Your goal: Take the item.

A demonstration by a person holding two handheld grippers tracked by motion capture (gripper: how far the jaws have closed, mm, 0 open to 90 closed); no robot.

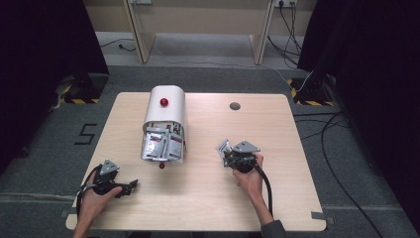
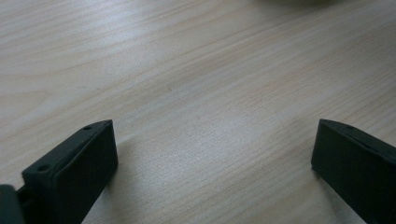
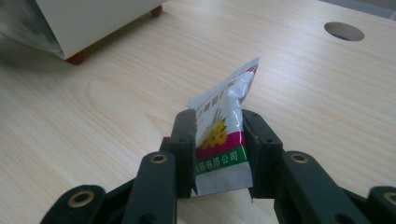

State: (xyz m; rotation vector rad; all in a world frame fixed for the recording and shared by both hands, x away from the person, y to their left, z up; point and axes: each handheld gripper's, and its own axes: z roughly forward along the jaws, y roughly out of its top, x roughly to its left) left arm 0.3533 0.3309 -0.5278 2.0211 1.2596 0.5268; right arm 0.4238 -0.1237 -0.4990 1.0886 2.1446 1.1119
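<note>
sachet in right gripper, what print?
Silvery white sachet with yellow flowers, a magenta band and a green strip of white characters; right gripper view is clearest.

high overhead, 2 close table views

One counter carries everything. On it lies one white container tipped on its side, with one red knob on top and two small red feet seen near its open end. The silver packets crammed in its mouth overlap too much to count exactly; several. One more packet sits in the right claw. Two claws in all, the left claw near the left edge. One round hole far right in the counter
</note>
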